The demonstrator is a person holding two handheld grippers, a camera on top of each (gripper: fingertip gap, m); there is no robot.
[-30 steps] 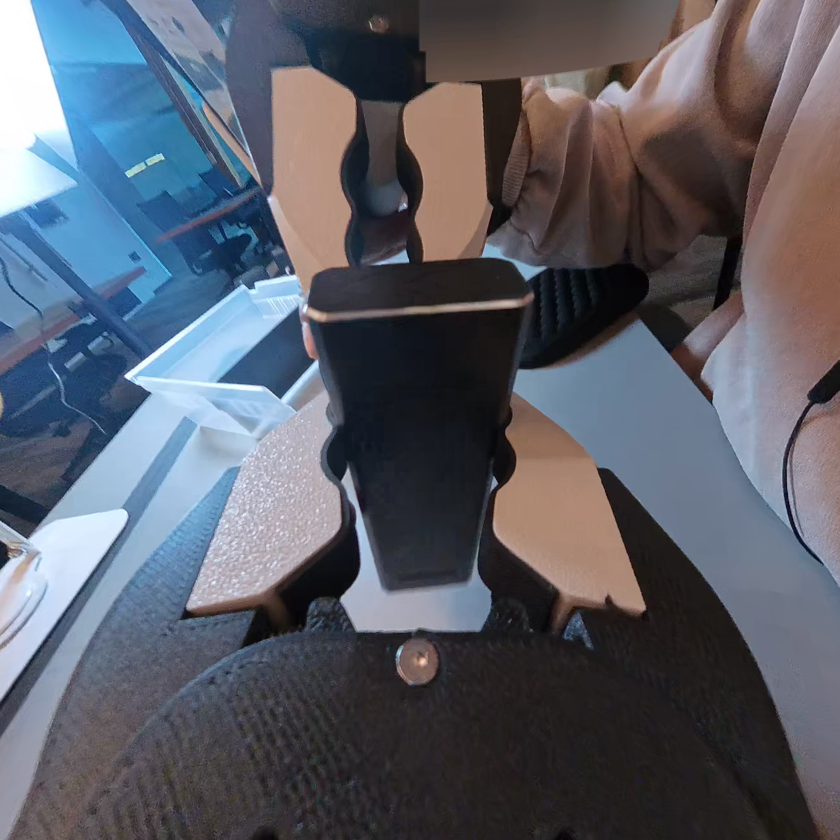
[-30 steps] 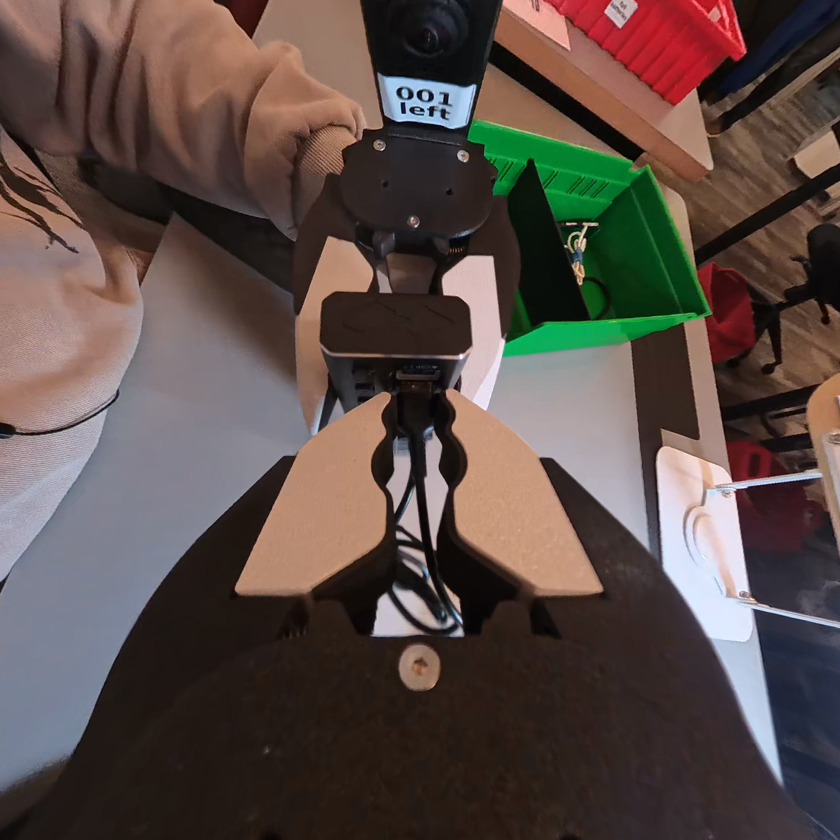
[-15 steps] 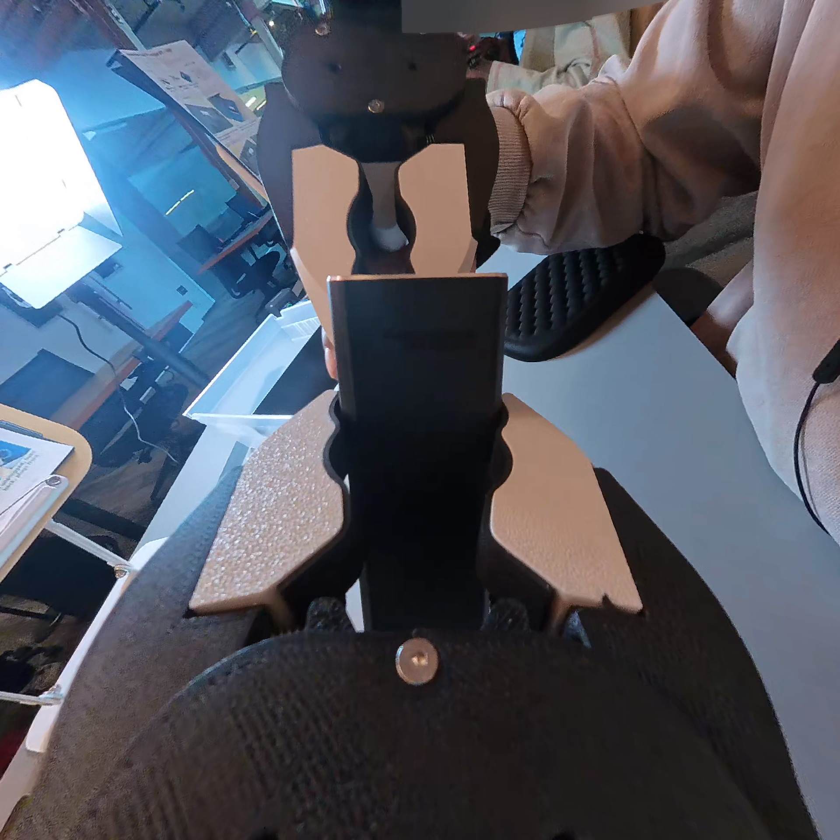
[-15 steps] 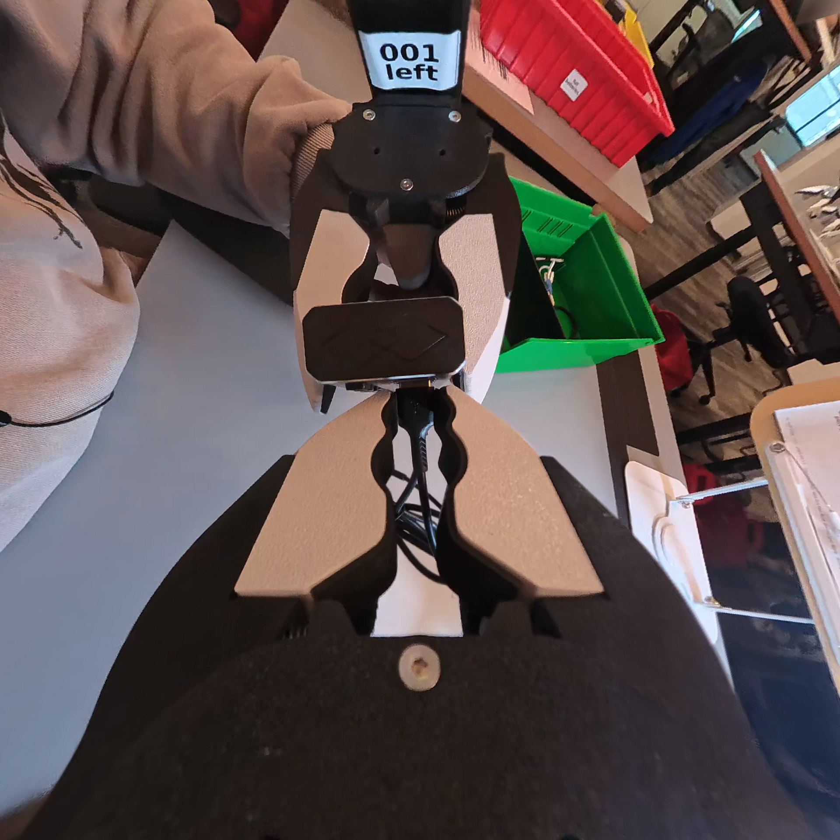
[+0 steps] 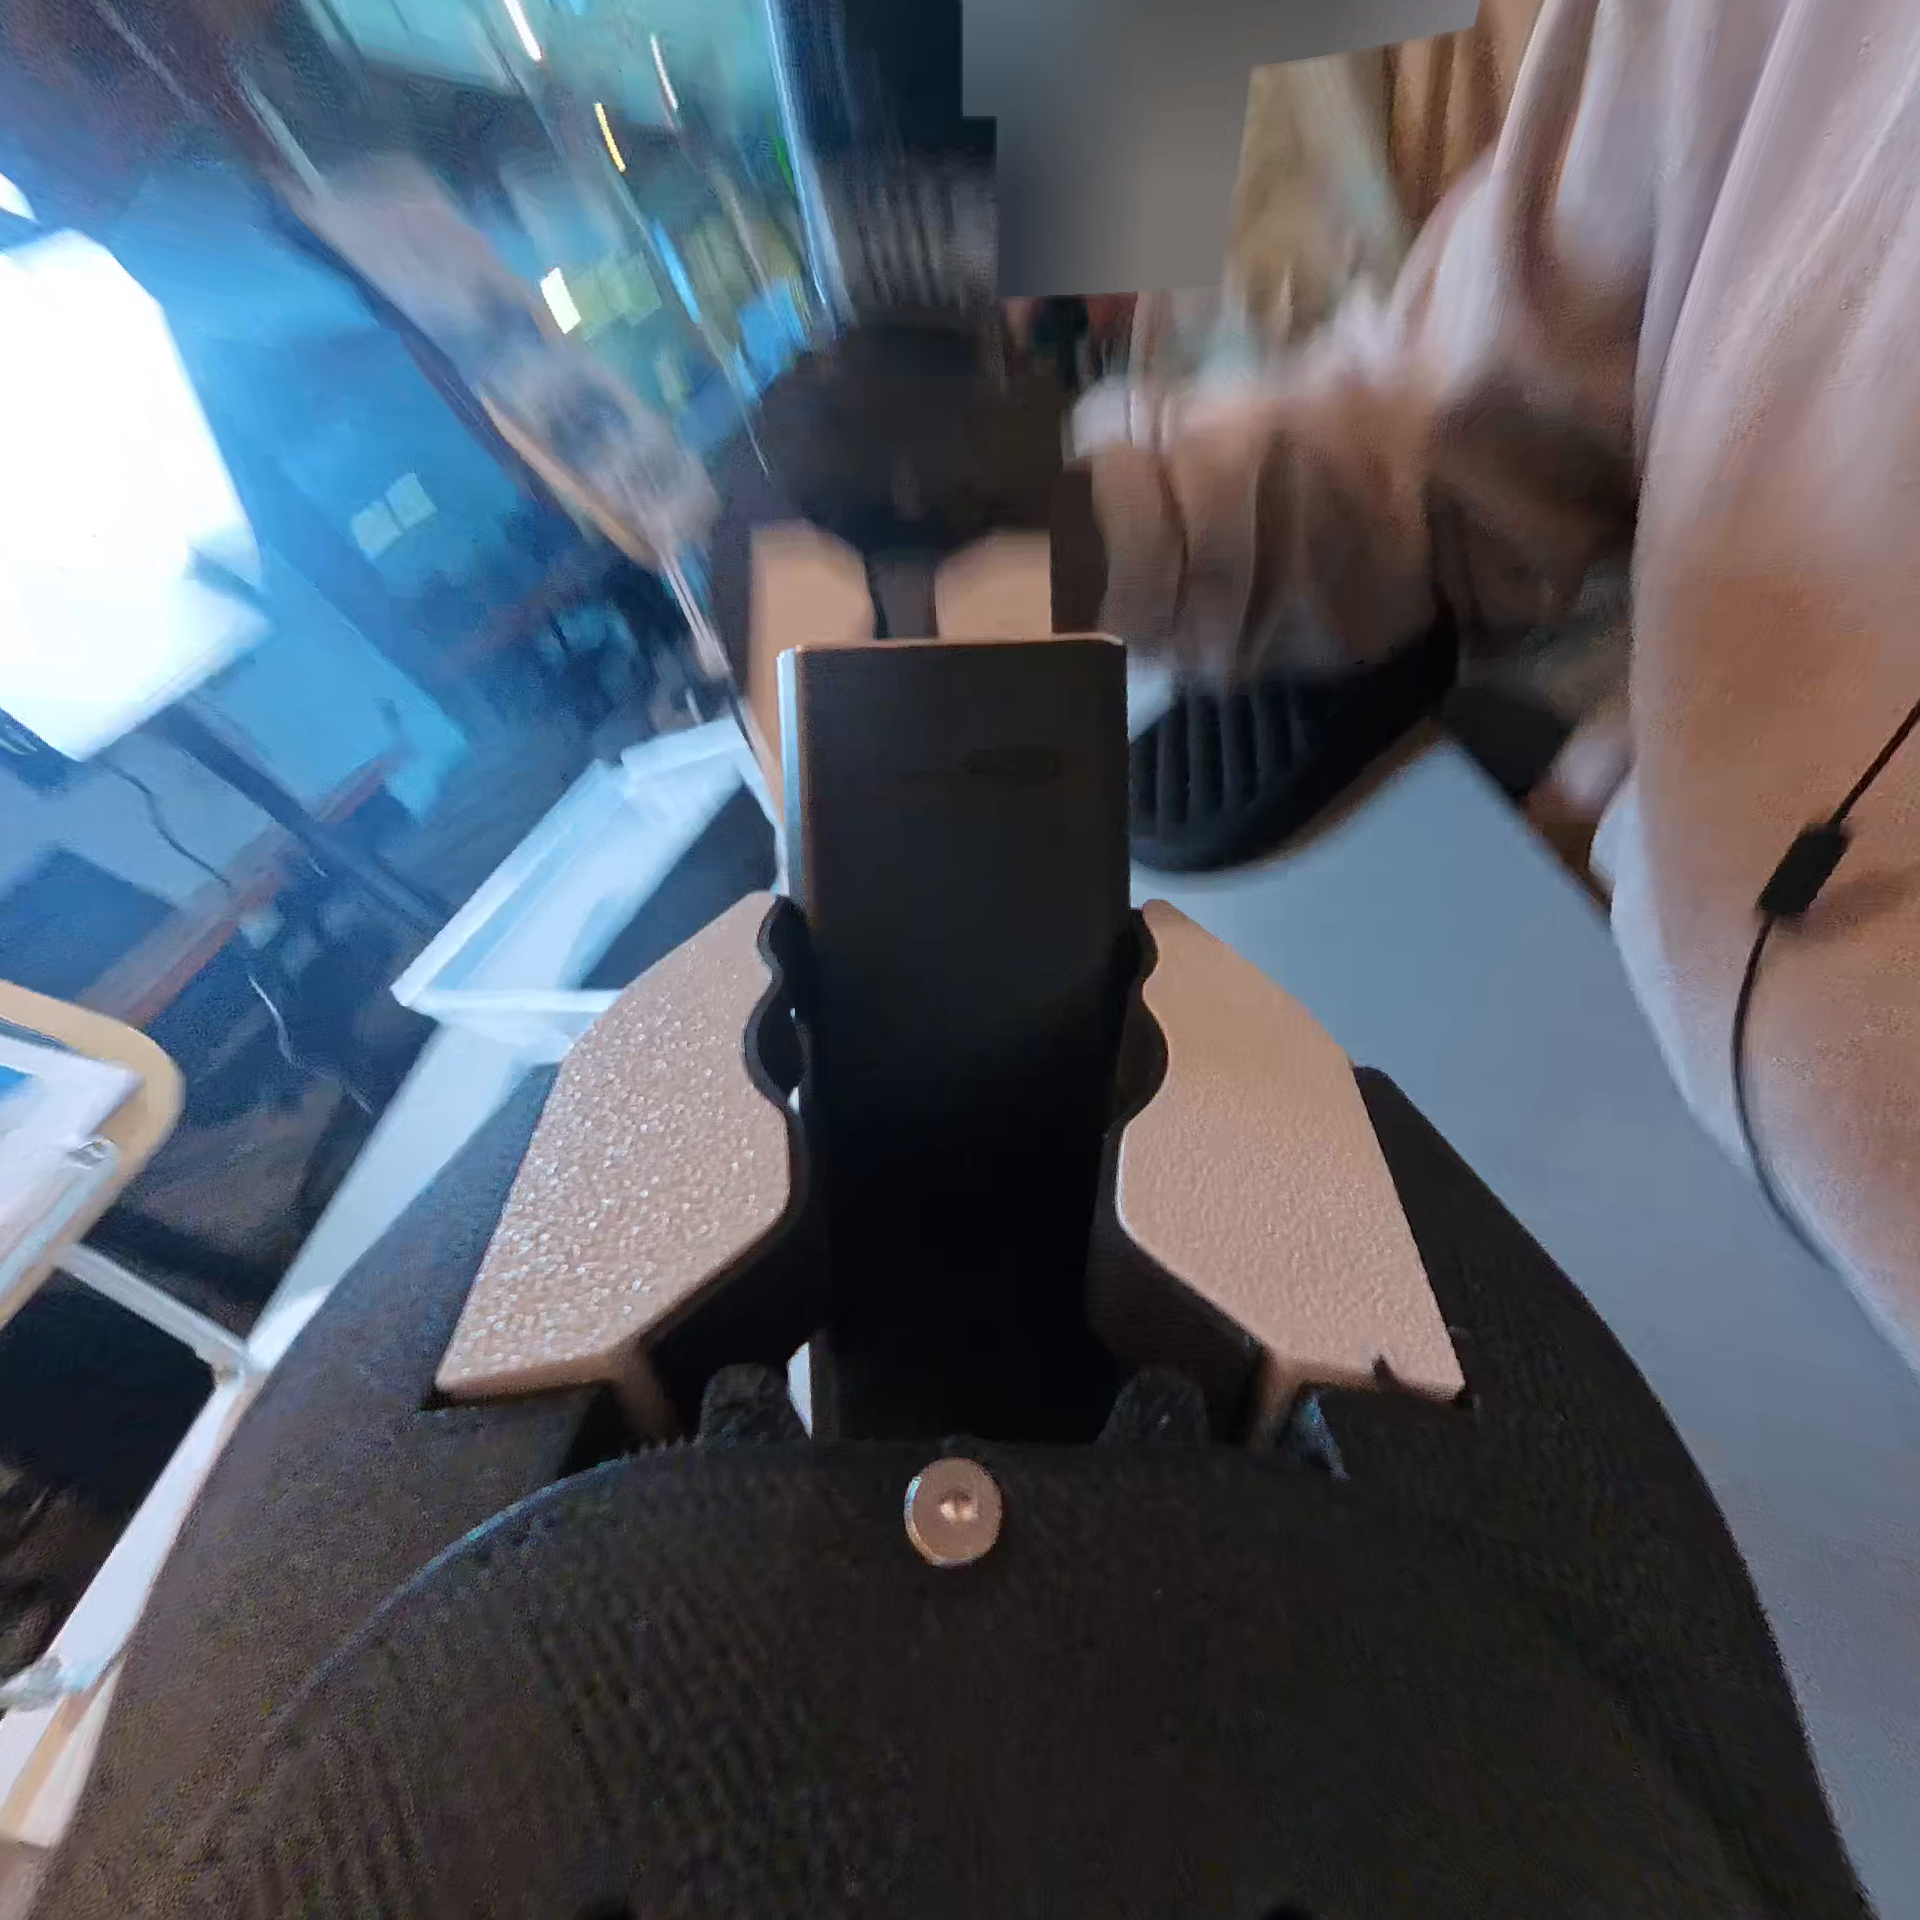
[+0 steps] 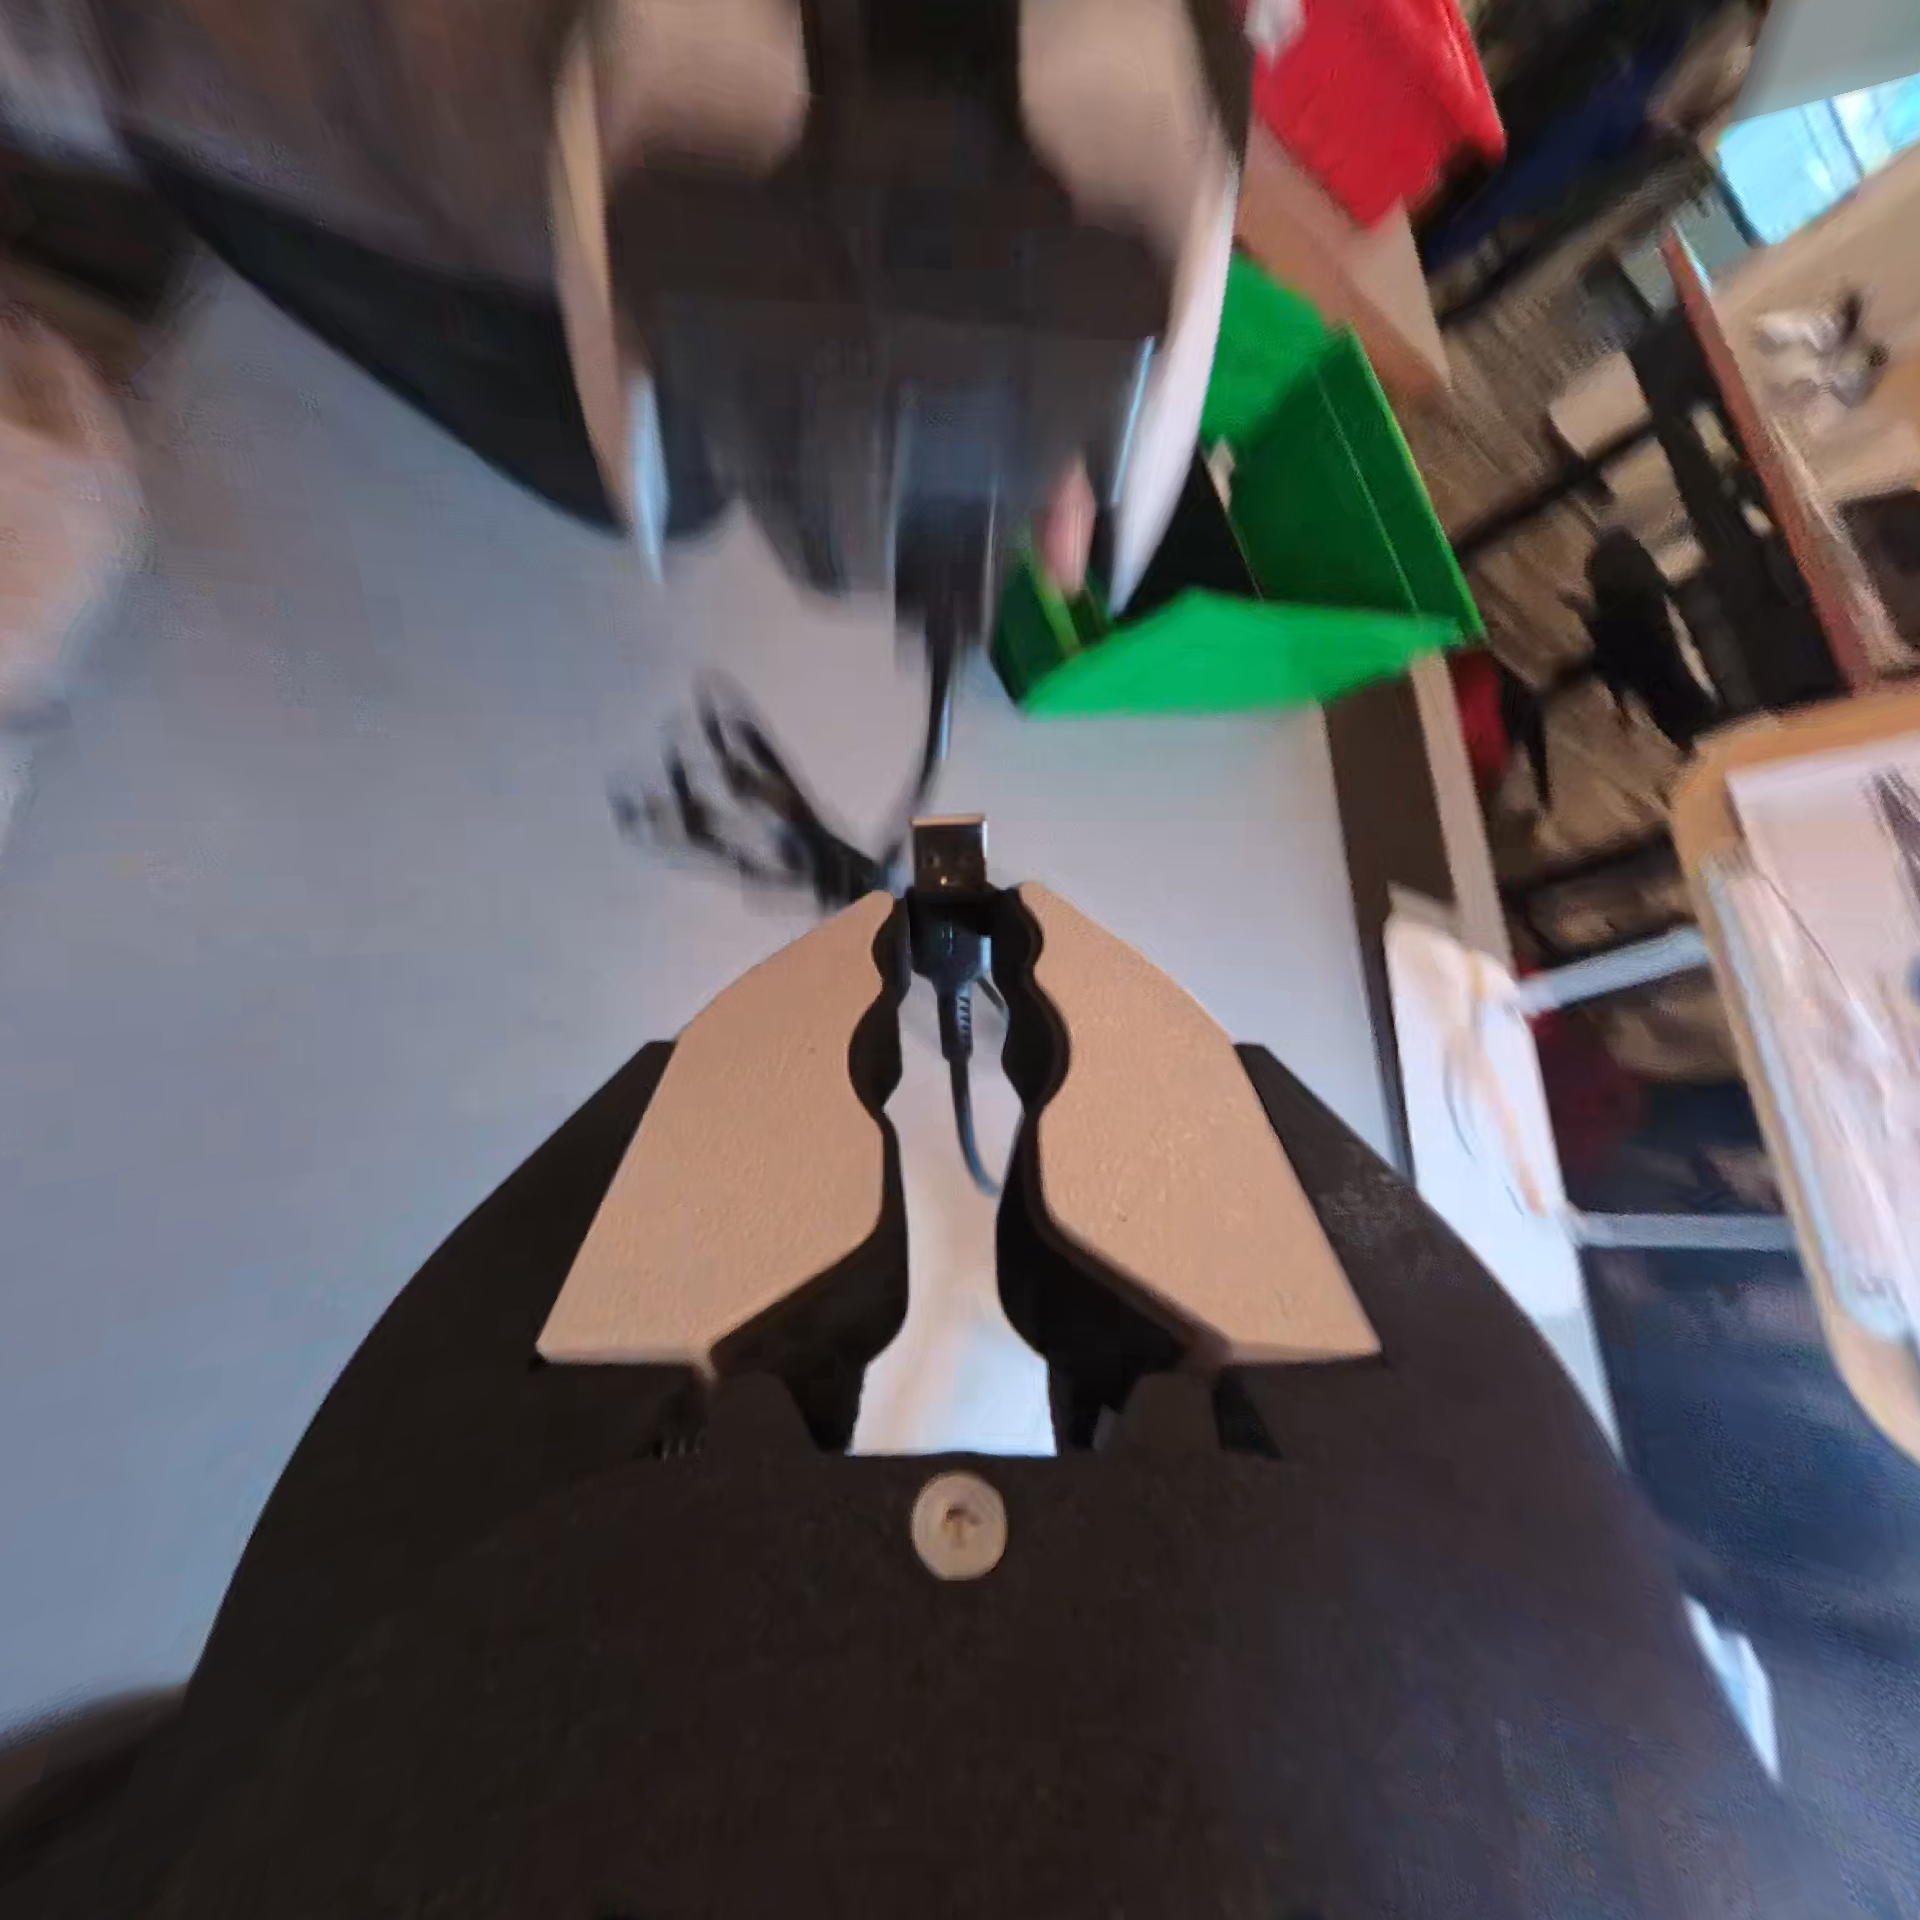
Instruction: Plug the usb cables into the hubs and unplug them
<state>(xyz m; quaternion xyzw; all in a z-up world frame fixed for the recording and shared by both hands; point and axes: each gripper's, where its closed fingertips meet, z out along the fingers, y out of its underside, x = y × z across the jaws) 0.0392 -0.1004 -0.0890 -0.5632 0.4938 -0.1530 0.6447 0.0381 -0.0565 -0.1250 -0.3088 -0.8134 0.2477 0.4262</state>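
Observation:
My left gripper (image 5: pixel 956 935) is shut on a black USB hub (image 5: pixel 961 883) that stands up between its fingers, above the table. My right gripper (image 6: pixel 951 904) is shut on a black USB cable plug (image 6: pixel 948 868); its metal tip is bare and points at the hub. In the right wrist view the hub (image 6: pixel 894 395) and the left gripper are blurred and farther off, with another black cable (image 6: pixel 935 582) hanging from the hub. In the left wrist view the right gripper (image 5: pixel 909 582) shows blurred behind the hub.
A green bin (image 6: pixel 1299 582) stands on the grey table (image 6: pixel 312 831) at the right, a red bin (image 6: pixel 1371 104) behind it. A white tray (image 5: pixel 561 894) lies at the left. A loose cable bundle (image 6: pixel 748 800) lies on the table. A person's sleeve (image 5: pixel 1714 520) is at the right.
The plug in my right gripper has come out of the hub and the two grippers have pulled apart. Both views are now motion-blurred.

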